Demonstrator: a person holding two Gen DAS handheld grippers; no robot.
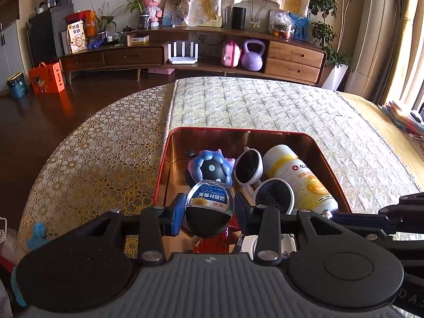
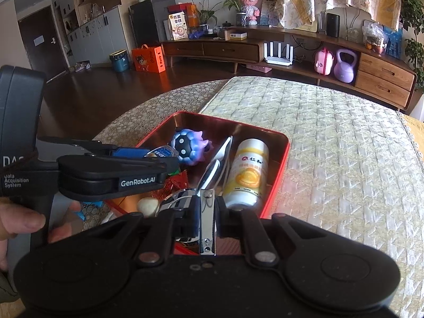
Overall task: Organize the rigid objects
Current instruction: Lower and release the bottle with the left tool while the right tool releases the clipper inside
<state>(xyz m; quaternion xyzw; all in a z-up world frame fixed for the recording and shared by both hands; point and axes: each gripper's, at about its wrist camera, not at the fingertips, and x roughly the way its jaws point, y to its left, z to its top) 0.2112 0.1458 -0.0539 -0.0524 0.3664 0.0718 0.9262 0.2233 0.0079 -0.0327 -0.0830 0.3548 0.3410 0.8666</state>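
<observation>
Gripping a small labelled bottle, the left gripper hovers over the red tin; the right gripper pinches nail clippers tight.

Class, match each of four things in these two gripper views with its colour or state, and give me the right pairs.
Things:
1. small bottle
2. nail clipper
3. sunglasses
4. tin box

States:
A. lies in the box, white frame, dark lenses
B. red rim, shiny inside
C. clamped in the left gripper
D. metal, clamped in the right gripper

Pairs: 1-C, 2-D, 3-A, 4-B
</observation>
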